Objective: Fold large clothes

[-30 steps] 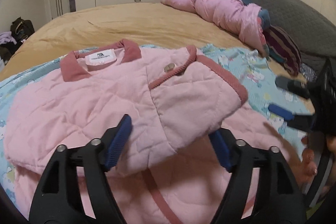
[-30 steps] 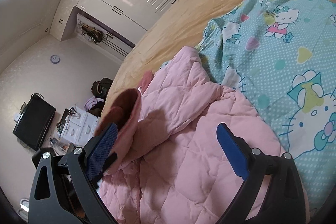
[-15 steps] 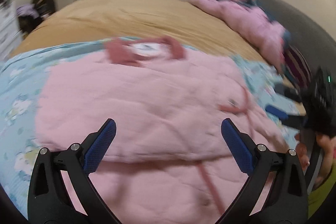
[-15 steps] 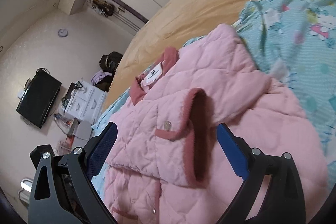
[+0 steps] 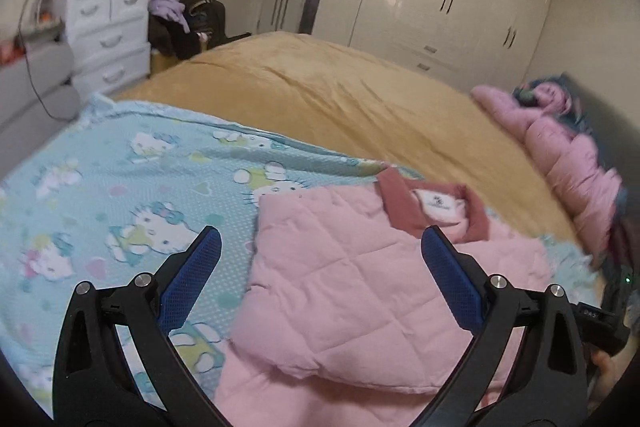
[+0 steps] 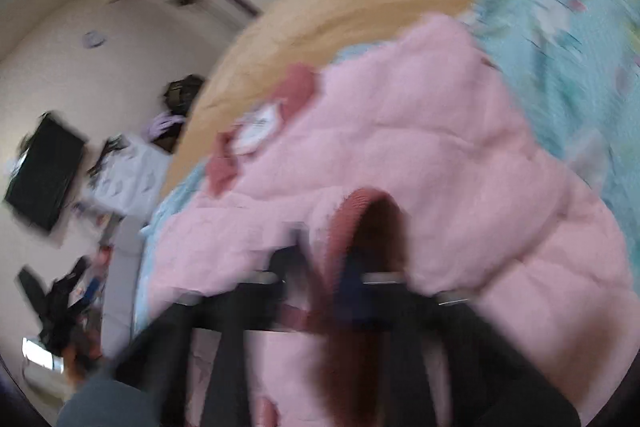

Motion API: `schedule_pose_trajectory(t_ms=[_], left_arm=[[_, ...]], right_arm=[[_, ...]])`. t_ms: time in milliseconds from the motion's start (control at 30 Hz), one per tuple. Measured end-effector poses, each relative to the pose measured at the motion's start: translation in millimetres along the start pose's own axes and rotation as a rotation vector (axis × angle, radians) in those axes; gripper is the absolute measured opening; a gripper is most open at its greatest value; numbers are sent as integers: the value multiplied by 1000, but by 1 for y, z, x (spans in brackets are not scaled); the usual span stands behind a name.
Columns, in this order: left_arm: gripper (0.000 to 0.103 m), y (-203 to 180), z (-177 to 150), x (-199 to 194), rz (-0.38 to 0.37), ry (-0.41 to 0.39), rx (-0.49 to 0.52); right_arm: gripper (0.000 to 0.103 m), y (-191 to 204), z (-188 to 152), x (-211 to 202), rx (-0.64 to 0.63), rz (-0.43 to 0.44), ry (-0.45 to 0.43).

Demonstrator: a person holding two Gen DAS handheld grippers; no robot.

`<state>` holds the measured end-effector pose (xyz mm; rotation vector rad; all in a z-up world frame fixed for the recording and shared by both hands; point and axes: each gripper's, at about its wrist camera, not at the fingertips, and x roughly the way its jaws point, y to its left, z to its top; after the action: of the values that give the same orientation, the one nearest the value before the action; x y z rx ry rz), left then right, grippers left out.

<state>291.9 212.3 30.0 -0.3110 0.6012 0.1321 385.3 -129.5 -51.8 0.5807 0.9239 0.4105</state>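
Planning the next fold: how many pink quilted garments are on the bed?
2. The jacket lies on the cartoon sheet below the left gripper; a puffy one is heaped at the far right edge. More may be hidden.

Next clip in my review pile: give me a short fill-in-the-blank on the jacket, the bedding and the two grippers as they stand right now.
1. The pink quilted jacket lies on a blue sheet printed with cartoon ____.
2. The left gripper has its jaws wide ____, with nothing pinched between them.
3. The right gripper is shut on the jacket's dark red ____.
4. Beyond the sheet, the bed cover is ____ in colour.

Missing words: cats; open; cuff; tan
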Motion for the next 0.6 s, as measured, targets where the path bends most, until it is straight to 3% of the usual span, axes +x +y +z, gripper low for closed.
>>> schedule_pose_trajectory(t_ms=[200, 367, 600], left_arm=[[94, 27, -2, 20, 5, 26, -53], [94, 29, 0, 23, -17, 29, -37], [94, 8, -9, 43, -95, 84, -8]], right_arm=[[6, 59, 30, -24, -211, -9, -106], [6, 91, 61, -38, -356, -96, -224], [6, 77, 72, -18, -308, -161, -225]])
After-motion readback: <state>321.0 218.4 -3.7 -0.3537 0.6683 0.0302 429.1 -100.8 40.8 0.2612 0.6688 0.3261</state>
